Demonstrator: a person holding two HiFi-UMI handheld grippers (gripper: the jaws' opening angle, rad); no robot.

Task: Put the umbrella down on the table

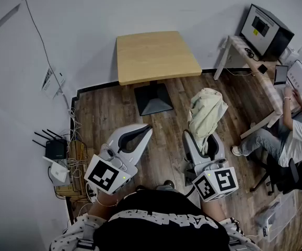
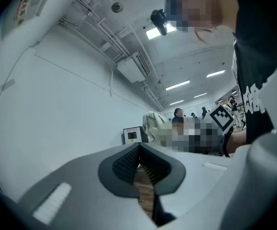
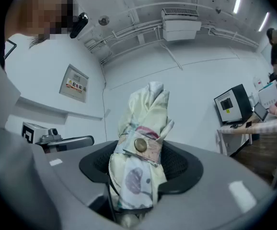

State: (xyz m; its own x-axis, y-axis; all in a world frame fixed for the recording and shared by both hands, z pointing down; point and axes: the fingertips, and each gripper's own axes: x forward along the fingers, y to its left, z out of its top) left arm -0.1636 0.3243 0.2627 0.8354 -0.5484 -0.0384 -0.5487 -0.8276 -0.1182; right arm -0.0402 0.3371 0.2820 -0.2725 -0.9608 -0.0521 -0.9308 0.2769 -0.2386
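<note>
Wooden floor (image 1: 166,114): you are standing on it, and bare boards lie between you and the pedestal foot of the bench.

Bench (image 1: 156,54): a square top of light wood against the wall, ahead of both grippers. Nothing shows on it.

Umbrella (image 1: 206,116): folded, cream cloth with a faint printed pattern. It rises out of the right gripper's jaws over the floor, well apart from the bench.

Right gripper (image 1: 199,146): held level. Its jaws stand wide but are closed on the lower part of the umbrella bundle, with the dark pads pressing it from both sides.

Left gripper (image 1: 144,131): held level beside the right one. Its jaws are brought together at the tips with nothing between them, and only floor shows through the slit.

Strap (image 3: 140,145): a band with a round snap button wraps the cloth just above the pads, so the bundle is fastened.

Assessment: the grip is secured and nothing more is done. You have yet to bring the umbrella over the bench top, lower it until it rests there, and release the right jaws.
</note>
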